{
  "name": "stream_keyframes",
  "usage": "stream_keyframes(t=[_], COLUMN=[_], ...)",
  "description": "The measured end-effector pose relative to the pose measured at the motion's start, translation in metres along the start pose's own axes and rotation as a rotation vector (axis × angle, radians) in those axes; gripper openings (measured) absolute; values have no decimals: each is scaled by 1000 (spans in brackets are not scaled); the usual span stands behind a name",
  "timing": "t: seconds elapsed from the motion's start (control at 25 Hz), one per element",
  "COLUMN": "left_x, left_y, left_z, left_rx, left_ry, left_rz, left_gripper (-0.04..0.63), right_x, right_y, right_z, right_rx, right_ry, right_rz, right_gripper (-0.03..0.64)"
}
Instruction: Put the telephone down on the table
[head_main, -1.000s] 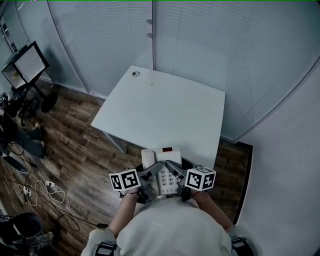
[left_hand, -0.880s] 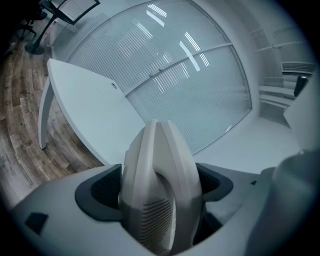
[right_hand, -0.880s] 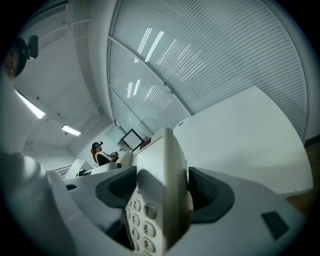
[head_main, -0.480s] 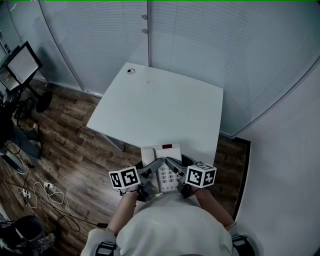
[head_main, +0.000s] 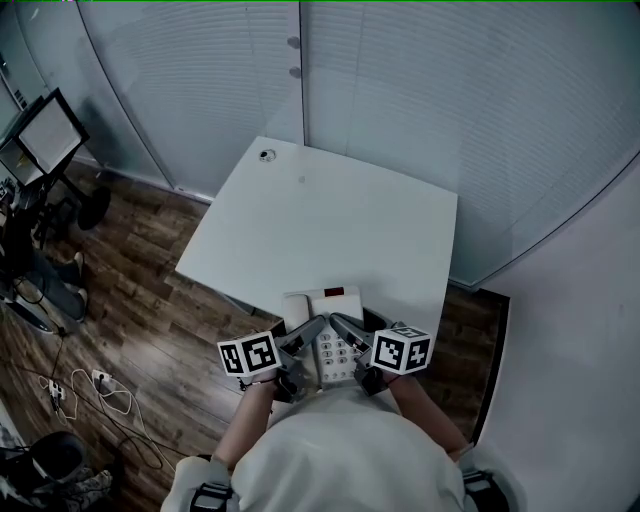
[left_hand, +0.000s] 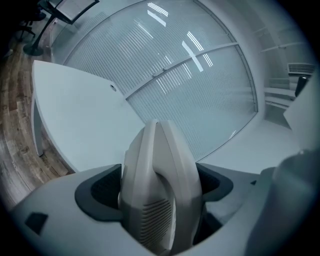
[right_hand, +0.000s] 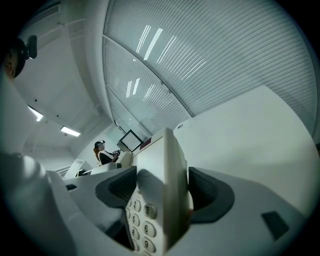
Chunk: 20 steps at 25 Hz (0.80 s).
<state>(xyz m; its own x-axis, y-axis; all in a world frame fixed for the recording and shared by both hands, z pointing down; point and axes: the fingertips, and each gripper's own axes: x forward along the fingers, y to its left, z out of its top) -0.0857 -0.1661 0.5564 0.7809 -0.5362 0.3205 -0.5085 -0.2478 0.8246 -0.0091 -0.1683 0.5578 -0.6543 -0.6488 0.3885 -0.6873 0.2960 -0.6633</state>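
Left hand-held gripper (head_main: 306, 336) and right hand-held gripper (head_main: 347, 331) stayed pinched on the telephone (head_main: 330, 305), still held at lower centre by the white desk's (head_main: 320, 220) near edge.

A white table (head_main: 320, 220) stood at the centre, its far edge toward ribbed glass partitions (head_main: 420, 90) that ran from 10 round to 2 o'clock. A plain white wall (head_main: 590, 330) filled 3 to 4 o'clock. Dark wood-plank floor (head_main: 130, 290) spread from 7 to 9 o'clock, with loose cables (head_main: 95, 385) lying at 8 o'clock. A monitor (head_main: 50, 130) on a stand stood at 10 o'clock. In the right gripper view, ceiling strip lights (right_hand: 70, 131) glowed at 9 o'clock.
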Motion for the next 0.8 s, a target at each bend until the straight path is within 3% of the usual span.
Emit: stream_keyframes(t=[0.32, 0.8], left_x=[41, 85], left_y=[9, 25], left_z=[46, 82], left_rx=[1, -37], left_ry=[16, 41], left_rz=[-2, 8], left_gripper=[431, 431], right_x=[32, 64], right_y=[-24, -57], right_z=[46, 83], right_rx=[14, 31], right_ry=[3, 28], right_rz=[-7, -36], right_gripper=[330, 330])
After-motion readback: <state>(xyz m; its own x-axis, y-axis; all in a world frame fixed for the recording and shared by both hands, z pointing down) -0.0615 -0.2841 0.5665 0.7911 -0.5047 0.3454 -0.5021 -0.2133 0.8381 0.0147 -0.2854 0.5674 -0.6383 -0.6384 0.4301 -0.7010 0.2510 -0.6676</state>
